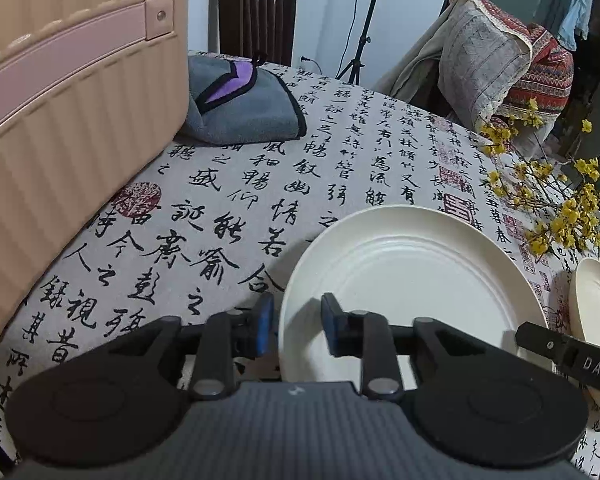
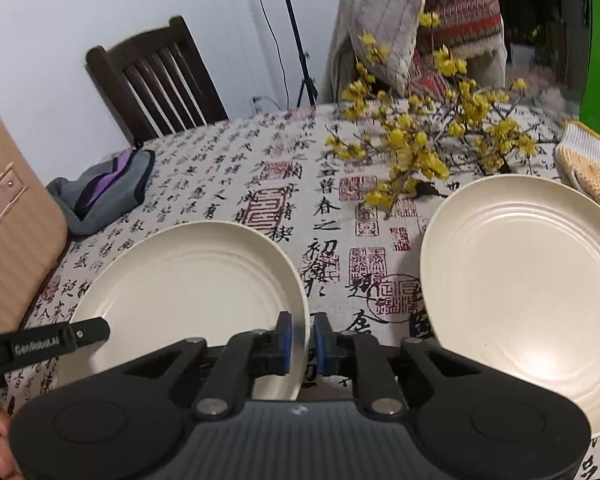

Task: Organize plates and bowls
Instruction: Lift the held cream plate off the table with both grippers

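Observation:
A cream plate point(image 1: 412, 276) lies on the calligraphy tablecloth; it also shows in the right wrist view point(image 2: 188, 280). My left gripper point(image 1: 296, 330) is open, its jaws straddling the plate's left rim without clamping it. My right gripper point(image 2: 300, 340) is shut on the same plate's right rim. A second cream plate point(image 2: 528, 284) lies to the right, and shows at the right edge of the left wrist view point(image 1: 594, 308). Part of the right gripper point(image 1: 568, 360) shows in the left wrist view.
A beige ribbed suitcase point(image 1: 60, 120) stands at the table's left. A grey and purple cloth point(image 1: 244, 104) lies behind. Yellow flower branches point(image 2: 428, 140) and a yellow glove point(image 2: 592, 168) lie behind the plates. A wooden chair point(image 2: 156, 76) and a draped chair point(image 2: 420, 20) stand beyond the table.

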A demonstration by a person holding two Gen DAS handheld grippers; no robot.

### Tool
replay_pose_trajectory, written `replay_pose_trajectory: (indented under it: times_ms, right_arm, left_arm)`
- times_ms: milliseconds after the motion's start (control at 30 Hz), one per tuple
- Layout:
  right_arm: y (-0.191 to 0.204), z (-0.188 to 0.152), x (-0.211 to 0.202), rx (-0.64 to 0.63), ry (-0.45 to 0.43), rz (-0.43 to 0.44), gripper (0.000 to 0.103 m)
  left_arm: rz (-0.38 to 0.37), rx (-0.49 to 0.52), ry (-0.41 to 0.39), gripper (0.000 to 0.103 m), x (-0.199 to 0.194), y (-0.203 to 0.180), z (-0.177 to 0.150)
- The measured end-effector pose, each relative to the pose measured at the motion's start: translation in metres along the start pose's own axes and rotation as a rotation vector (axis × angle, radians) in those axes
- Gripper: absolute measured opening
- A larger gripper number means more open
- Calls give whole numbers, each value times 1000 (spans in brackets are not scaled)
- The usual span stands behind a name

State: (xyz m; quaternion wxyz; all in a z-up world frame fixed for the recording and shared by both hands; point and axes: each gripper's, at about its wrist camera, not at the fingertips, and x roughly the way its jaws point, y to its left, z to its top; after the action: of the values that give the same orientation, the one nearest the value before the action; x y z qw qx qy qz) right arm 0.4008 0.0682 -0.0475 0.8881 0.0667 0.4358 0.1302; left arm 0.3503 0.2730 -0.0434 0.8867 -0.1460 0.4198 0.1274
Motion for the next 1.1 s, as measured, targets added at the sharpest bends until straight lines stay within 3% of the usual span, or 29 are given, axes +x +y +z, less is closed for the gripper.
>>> replay_pose_trajectory:
  times_ms: [233, 333, 600, 1100]
  right_arm:
    - [-4, 10, 4, 13, 71, 0, 21]
    - [-4, 12, 3, 22, 83, 14, 8]
    - [8, 5, -4, -77, 53, -20, 9]
    - [2, -5, -26, -119, 10, -9, 9]
  left_arm:
    - [-7, 12, 13, 34, 0, -1, 1]
    - [-18, 14, 17, 22, -1, -3, 1]
    - [-9, 48, 11, 19, -2, -7, -1]
    - [-7, 98, -25, 19, -16, -18, -9]
